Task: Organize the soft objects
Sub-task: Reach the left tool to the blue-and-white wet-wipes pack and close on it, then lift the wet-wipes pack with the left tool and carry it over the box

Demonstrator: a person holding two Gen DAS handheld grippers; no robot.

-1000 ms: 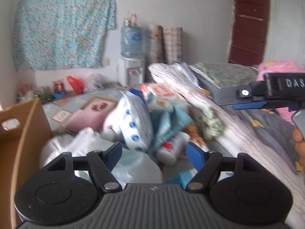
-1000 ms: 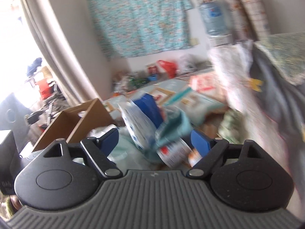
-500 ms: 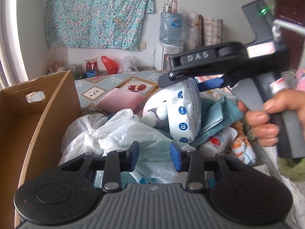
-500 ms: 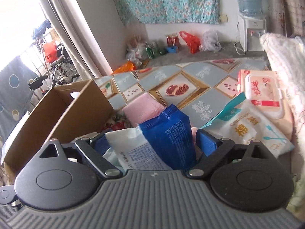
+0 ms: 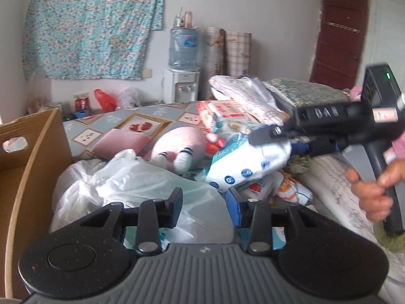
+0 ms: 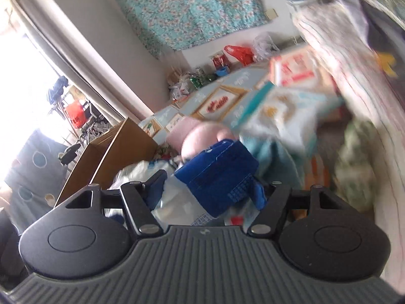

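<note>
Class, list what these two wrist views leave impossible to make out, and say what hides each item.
- Cardboard box interior: cut off by the left view's edge.
- Pack between the closing right gripper jaws: label motion-blurred.
- Bedding: right view, smeared by blur.
- Plastic bag contents: hidden by its film.

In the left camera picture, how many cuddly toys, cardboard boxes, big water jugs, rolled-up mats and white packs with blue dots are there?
cuddly toy: 1
cardboard box: 1
water jug: 1
rolled-up mats: 2
white pack with blue dots: 1
Total: 6
</note>
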